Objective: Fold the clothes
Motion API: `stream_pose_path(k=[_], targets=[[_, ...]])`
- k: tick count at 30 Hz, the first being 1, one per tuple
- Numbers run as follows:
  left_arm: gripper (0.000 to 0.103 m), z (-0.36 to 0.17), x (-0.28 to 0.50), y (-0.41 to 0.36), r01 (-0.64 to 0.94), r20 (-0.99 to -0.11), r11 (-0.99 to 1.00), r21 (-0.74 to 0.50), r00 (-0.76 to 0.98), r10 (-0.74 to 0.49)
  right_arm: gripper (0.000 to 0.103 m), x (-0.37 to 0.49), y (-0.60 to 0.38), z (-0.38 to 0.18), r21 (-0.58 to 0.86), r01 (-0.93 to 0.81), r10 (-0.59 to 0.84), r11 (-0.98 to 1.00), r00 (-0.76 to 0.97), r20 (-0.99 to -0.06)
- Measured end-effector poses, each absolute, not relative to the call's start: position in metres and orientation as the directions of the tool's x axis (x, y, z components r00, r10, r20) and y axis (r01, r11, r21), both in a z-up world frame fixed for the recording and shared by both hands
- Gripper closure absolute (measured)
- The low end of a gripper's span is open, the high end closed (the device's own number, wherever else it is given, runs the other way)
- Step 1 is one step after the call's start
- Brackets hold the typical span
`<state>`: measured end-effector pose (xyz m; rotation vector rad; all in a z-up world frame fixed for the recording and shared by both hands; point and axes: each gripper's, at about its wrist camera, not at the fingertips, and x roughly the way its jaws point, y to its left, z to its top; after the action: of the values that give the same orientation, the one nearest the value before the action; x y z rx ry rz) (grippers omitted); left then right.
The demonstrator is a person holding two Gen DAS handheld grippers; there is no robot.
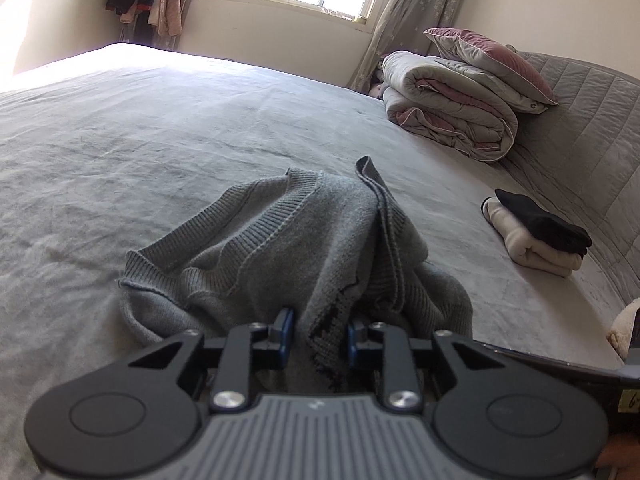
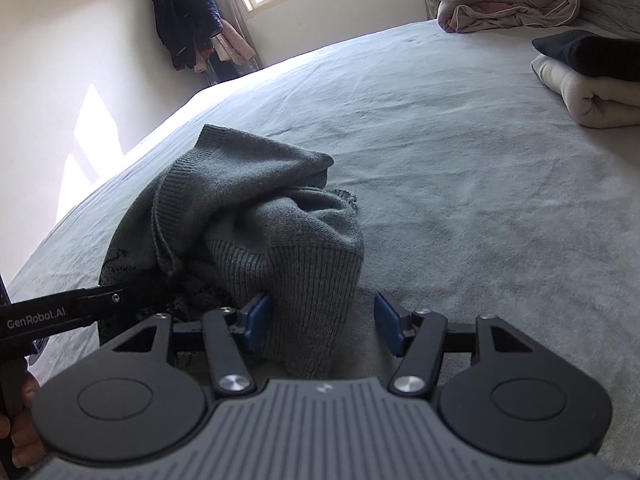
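A crumpled grey knit sweater (image 1: 280, 232) lies in a heap on the grey bed sheet (image 1: 140, 140). My left gripper (image 1: 319, 334) is at its near edge, its blue pads closed on a raised fold with a dark pattern. In the right wrist view the sweater (image 2: 240, 192) sits left of centre. My right gripper (image 2: 324, 300) stands open around the ribbed hem (image 2: 312, 300). The hem touches the left pad and leaves a gap to the right pad. The left gripper's finger (image 2: 100, 300) reaches into the sweater from the left edge of that view.
A folded stack of cream and black clothes (image 1: 536, 236) lies to the right near the quilted headboard (image 1: 592, 128). A rolled duvet with a pillow (image 1: 452, 112) sits at the far right corner. Clothes hang in the corner (image 2: 188, 20) beside the window.
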<state>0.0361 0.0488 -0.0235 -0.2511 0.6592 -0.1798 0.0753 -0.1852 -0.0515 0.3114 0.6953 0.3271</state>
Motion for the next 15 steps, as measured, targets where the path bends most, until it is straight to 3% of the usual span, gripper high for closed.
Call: stream_pose_path(k=[1, 2, 3, 15], targets=[[0.084, -0.022, 0.036, 0.049, 0.083, -0.575, 0.953, -0.291, 0.781, -0.244, 0.058, 0.075, -0.187, -0.052, 0.392, -0.189, 0.398, 0.9, 0.723, -0.564], [0.086, -0.021, 0.035, 0.05, 0.082, -0.567, 0.951, -0.296, 0.786, -0.245, 0.085, 0.076, -0.189, -0.053, 0.407, -0.188, 0.407, 0.894, 0.72, -0.562], [0.089, -0.019, 0.035, 0.052, 0.081, -0.56, 0.951, -0.3, 0.792, -0.244, 0.093, 0.077, -0.191, -0.054, 0.433, -0.185, 0.425, 0.882, 0.711, -0.56], [0.092, 0.008, 0.028, 0.09, 0.105, -0.432, 0.897, -0.429, 0.849, -0.305, 0.093, 0.033, -0.19, -0.006, 0.567, -0.334, 0.617, 0.753, 0.659, -0.43]])
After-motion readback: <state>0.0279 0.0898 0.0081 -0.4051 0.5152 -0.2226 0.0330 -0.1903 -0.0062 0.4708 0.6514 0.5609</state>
